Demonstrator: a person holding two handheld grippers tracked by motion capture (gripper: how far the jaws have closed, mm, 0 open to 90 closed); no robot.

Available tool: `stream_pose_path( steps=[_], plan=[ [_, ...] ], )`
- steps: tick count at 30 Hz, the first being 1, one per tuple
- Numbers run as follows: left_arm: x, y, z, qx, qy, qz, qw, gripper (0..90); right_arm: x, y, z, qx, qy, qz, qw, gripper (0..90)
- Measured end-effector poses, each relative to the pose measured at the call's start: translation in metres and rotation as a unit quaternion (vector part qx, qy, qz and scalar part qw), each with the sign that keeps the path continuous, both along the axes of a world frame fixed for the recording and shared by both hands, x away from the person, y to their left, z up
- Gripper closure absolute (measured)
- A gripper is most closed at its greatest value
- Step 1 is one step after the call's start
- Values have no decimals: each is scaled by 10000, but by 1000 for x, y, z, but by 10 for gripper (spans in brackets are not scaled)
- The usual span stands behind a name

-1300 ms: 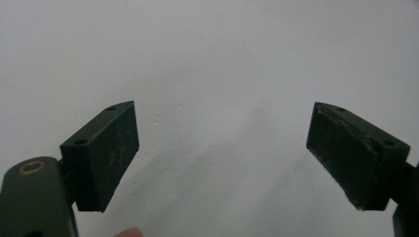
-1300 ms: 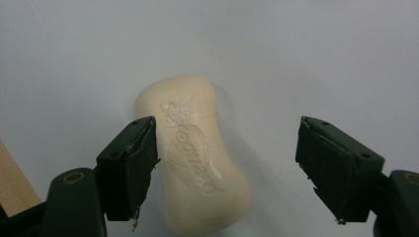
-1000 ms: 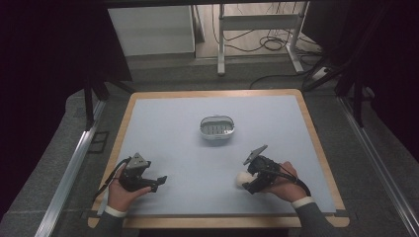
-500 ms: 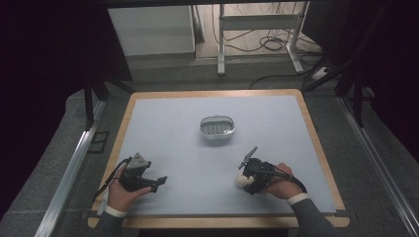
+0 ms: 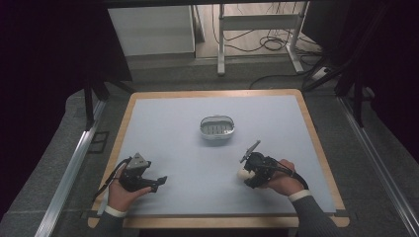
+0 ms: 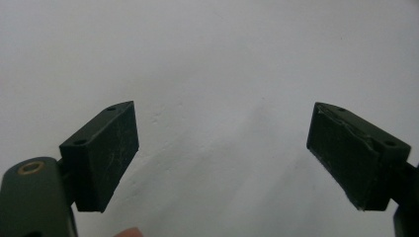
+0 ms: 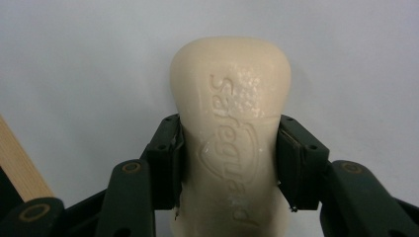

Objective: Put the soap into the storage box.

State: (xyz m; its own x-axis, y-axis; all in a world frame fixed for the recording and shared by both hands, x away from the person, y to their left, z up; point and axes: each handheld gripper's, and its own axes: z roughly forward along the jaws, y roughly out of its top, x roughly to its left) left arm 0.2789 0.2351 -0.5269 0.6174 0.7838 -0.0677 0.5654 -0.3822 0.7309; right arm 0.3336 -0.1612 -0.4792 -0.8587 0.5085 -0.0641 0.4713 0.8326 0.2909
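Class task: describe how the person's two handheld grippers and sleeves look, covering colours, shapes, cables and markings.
Both grippers are black, each with two flat rectangular jaw pads and brass-coloured pivot pins. The left gripper carries a grey three-cornered plate on top and trails a black cable; the right gripper bears a similar grey plate seen edge-on, with a cable at the wrist. The person wears dark grey sleeves with white cuffs.

left hand-held gripper [image 5: 159, 180]: all black, grey three-cornered plate on top, black cable looping off the back | right hand-held gripper [image 5: 245, 174]: black too, brass pivot pins, small screw holes in the blocky scuffed pads | person: dark grey sleeves, white cuffs
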Motion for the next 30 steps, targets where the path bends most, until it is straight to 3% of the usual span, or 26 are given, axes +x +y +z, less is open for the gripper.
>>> stream_pose_path(
  steps=[14,30],
  plan=[
    [0,0,0,10,-5,12,10000,130,6,0,18,129,-349,-91,9993,495],
    [0,0,0,13,-3,-4,10000,130,20,8,37,296,-532,-41,9981,496]
  ],
)
